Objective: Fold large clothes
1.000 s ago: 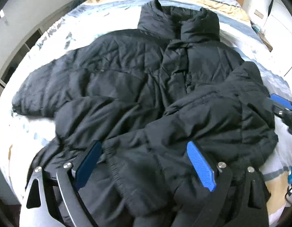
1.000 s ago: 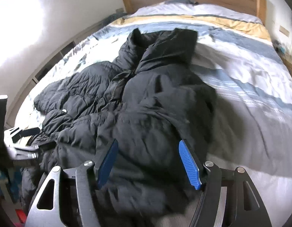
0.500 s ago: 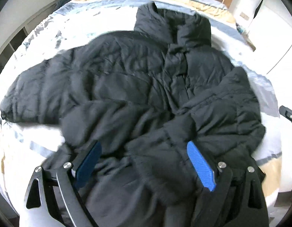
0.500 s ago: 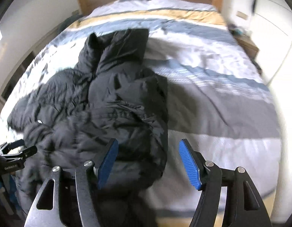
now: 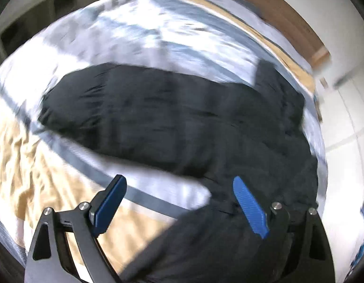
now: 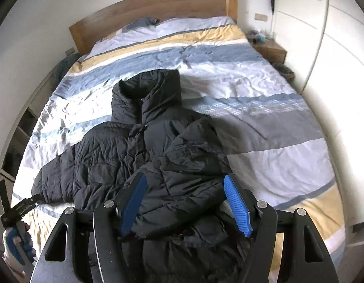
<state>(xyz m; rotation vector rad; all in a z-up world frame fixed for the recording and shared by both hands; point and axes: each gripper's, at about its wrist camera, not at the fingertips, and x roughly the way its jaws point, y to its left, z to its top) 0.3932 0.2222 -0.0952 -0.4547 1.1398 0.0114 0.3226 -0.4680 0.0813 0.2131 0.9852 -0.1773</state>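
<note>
A black puffer jacket lies front-up on the bed, collar toward the headboard. Its right sleeve is folded across the chest, while its left sleeve stretches out flat to the side. My right gripper hangs open above the folded sleeve and hem, nothing between its blue pads. In the blurred left wrist view my left gripper is open over the bed cover, just below the outstretched sleeve, with the jacket's hem under its right finger. The left gripper also shows at the far left edge of the right wrist view.
The bed has a striped cover in blue, white, grey and yellow and a wooden headboard. A nightstand and white wardrobe doors stand on the right. Shelves line the left wall. A gloved hand holds the left gripper.
The left gripper swept left off the jacket's body to below the outstretched sleeve. The right gripper rose and drew back, so the whole jacket now shows beneath it. Both stayed open.
</note>
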